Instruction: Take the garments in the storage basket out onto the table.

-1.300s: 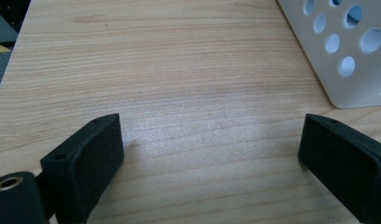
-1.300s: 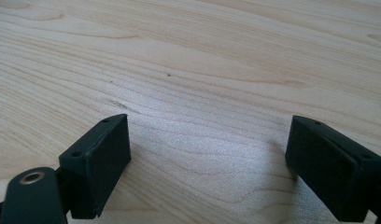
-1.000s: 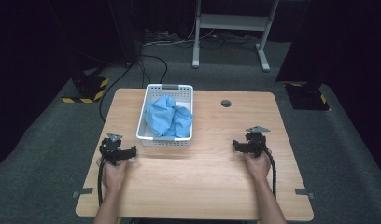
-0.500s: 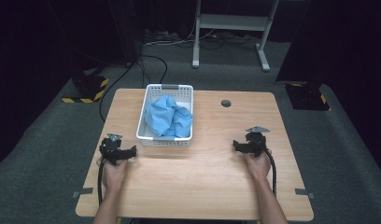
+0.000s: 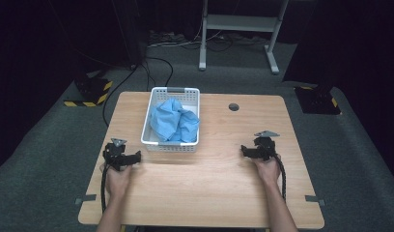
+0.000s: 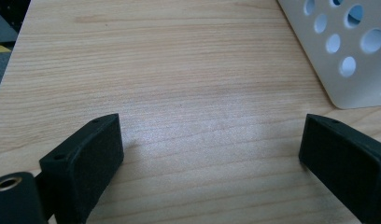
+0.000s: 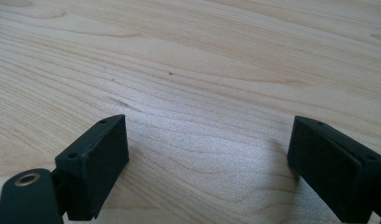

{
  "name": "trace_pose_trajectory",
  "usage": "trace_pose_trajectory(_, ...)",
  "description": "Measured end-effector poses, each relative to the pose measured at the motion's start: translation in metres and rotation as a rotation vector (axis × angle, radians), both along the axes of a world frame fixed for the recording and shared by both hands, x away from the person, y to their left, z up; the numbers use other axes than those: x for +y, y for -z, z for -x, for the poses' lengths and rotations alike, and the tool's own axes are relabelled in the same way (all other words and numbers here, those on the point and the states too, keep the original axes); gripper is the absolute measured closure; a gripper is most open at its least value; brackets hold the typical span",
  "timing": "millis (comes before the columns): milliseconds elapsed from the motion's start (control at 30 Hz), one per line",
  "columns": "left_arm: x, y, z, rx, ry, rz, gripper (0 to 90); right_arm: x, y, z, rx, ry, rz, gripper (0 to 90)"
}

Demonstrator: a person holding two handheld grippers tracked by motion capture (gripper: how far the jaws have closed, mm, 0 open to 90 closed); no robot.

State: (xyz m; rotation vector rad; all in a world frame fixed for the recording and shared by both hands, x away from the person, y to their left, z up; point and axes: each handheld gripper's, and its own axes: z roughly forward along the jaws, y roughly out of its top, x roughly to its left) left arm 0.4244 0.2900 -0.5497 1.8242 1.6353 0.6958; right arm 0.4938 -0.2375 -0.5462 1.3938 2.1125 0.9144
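A white perforated basket point(image 5: 169, 143) stands on the wooden table point(image 5: 219, 193), left of centre, with crumpled blue cloth point(image 5: 173, 121) inside. My left gripper point(image 5: 135, 158) rests low on the table just left of the basket's near corner, open with nothing between its jaws. In the left gripper view the gripper point(image 6: 212, 154) has bare wood between its jaws, and the basket's corner point(image 6: 347, 51) shows at upper right. My right gripper point(image 5: 244, 150) sits on the right half of the table, open and pointing left. In its own view the right gripper point(image 7: 208, 156) has bare wood between wide jaws.
A round cable hole point(image 5: 233, 107) lies in the table behind the right gripper. Beyond the table are a grey carpet, cables point(image 5: 156, 63), a metal stand point(image 5: 238, 29) and yellow-black striped floor blocks point(image 5: 91, 92).
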Motion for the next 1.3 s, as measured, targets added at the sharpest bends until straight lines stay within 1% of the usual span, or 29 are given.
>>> trace_pose_trajectory(133, 0.0, 0.0, 0.0, 0.0, 0.0, 0.0, 6.6, 0.0, 0.0, -0.001, 0.001, 0.002, 0.0, 11.0)
trace_pose_trajectory(167, 0.0, 0.0, 0.0, 0.0, 0.001, 0.001, 6.6, -0.001, 0.0, -0.003, 0.006, -0.006, -0.005, 11.9)
trace_pose_trajectory(200, 0.0, 0.0, 0.0, 0.0, 0.001, 0.001, 6.6, -0.002, -0.001, -0.004, 0.01, -0.003, -0.015, 12.3)
trace_pose_trajectory(233, 0.0, 0.0, 0.0, 0.0, 0.001, 0.001, 6.6, -0.004, -0.002, -0.005, 0.019, 0.002, -0.037, 12.3)
trace_pose_trajectory(267, 0.0, 0.0, 0.0, 0.0, 0.001, 0.001, 6.6, -0.004, -0.002, -0.005, 0.019, 0.002, -0.037, 12.3)
trace_pose_trajectory(333, 0.0, 0.0, 0.0, 0.0, 0.001, 0.001, 6.6, -0.008, -0.005, -0.006, 0.036, 0.002, -0.086, 11.9)
trace_pose_trajectory(367, 0.0, 0.0, 0.0, 0.0, 0.001, 0.001, 6.6, -0.011, -0.01, -0.004, 0.017, -0.003, -0.116, 12.1)
trace_pose_trajectory(400, 0.0, 0.0, 0.0, 0.0, 0.001, 0.001, 6.6, -0.011, -0.01, -0.004, 0.017, -0.003, -0.116, 12.1)
trace_pose_trajectory(433, 0.0, 0.0, 0.0, 0.0, 0.001, 0.0, 6.6, -0.013, -0.018, 0.001, -0.025, -0.024, -0.124, 12.9)
trace_pose_trajectory(467, 0.0, 0.0, 0.0, 0.0, 0.001, 0.0, 6.6, -0.013, -0.018, 0.001, -0.025, -0.024, -0.124, 12.9)
trace_pose_trajectory(500, 0.0, 0.0, 0.0, -0.001, 0.003, 0.0, 6.7, -0.017, -0.025, 0.002, -0.044, -0.043, -0.115, 12.6)
trace_pose_trajectory(567, 0.0, 0.0, 0.0, -0.001, 0.003, -0.001, 6.8, -0.019, -0.027, 0.002, -0.04, -0.046, -0.121, 12.3)
trace_pose_trajectory(600, 0.0, 0.0, 0.0, -0.001, 0.002, -0.002, 6.9, -0.021, -0.028, 0.001, -0.03, -0.053, -0.132, 11.8)
trace_pose_trajectory(633, 0.0, 0.0, 0.0, -0.001, 0.002, -0.002, 6.9, -0.023, -0.031, 0.002, -0.021, -0.06, -0.126, 11.3)
trace_pose_trajectory(667, 0.0, 0.0, 0.0, -0.001, 0.002, -0.002, 6.9, -0.023, -0.034, 0.004, -0.029, -0.065, -0.116, 11.6)
trace_pose_trajectory(700, 0.0, 0.0, 0.0, -0.001, 0.002, -0.001, 6.9, -0.023, -0.038, 0.006, -0.042, -0.072, -0.133, 11.8)
trace_pose_trajectory(733, 0.0, 0.0, 0.0, -0.001, 0.002, -0.001, 6.9, -0.023, -0.038, 0.006, -0.042, -0.072, -0.133, 11.8)
trace_pose_trajectory(767, 0.0, 0.0, 0.0, -0.001, 0.002, -0.001, 6.9, -0.023, -0.043, 0.007, -0.049, -0.082, -0.176, 11.7)
trace_pose_trajectory(833, 0.0, 0.0, 0.0, -0.001, 0.002, -0.001, 6.8, -0.023, -0.046, 0.007, -0.052, -0.086, -0.176, 11.5)
trace_pose_trajectory(933, 0.0, 0.0, 0.0, -0.001, 0.002, -0.001, 6.9, -0.021, -0.055, 0.009, -0.077, -0.097, -0.18, 11.5)
trace_pose_trajectory(967, 0.0, 0.0, 0.0, -0.001, 0.002, -0.001, 6.9, -0.022, -0.059, 0.01, -0.081, -0.094, -0.202, 12.4)
trace_pose_trajectory(1000, 0.0, 0.0, 0.0, -0.001, 0.002, -0.001, 6.9, -0.022, -0.06, 0.009, -0.074, -0.094, -0.222, 12.8)
trace_pose_trajectory(1033, 0.0, 0.0, 0.0, -0.001, 0.002, -0.001, 6.9, -0.022, -0.061, 0.007, -0.059, -0.087, -0.228, 12.8)
trace_pose_trajectory(1067, 0.0, 0.0, 0.0, -0.001, 0.002, -0.001, 6.9, -0.022, -0.061, 0.007, -0.059, -0.087, -0.228, 12.8)
trace_pose_trajectory(1133, 0.0, 0.0, 0.0, -0.001, 0.002, -0.002, 6.9, -0.02, -0.064, 0.006, -0.045, -0.077, -0.21, 12.9)
trace_pose_trajectory(1200, 0.0, 0.0, 0.0, -0.001, 0.002, -0.002, 6.9, -0.017, -0.067, 0.006, -0.042, -0.083, -0.198, 12.8)
trace_pose_trajectory(1233, 0.0, 0.0, 0.0, -0.001, 0.002, -0.002, 6.9, -0.015, -0.071, 0.006, -0.057, -0.088, -0.187, 12.7)
trace_pose_trajectory(1267, 0.0, 0.0, 0.0, -0.001, 0.002, -0.002, 6.9, -0.015, -0.071, 0.006, -0.057, -0.088, -0.187, 12.7)
trace_pose_trajectory(1300, 0.0, 0.0, 0.0, -0.001, 0.003, -0.001, 7.0, -0.013, -0.074, 0.006, -0.067, -0.082, -0.189, 12.5)
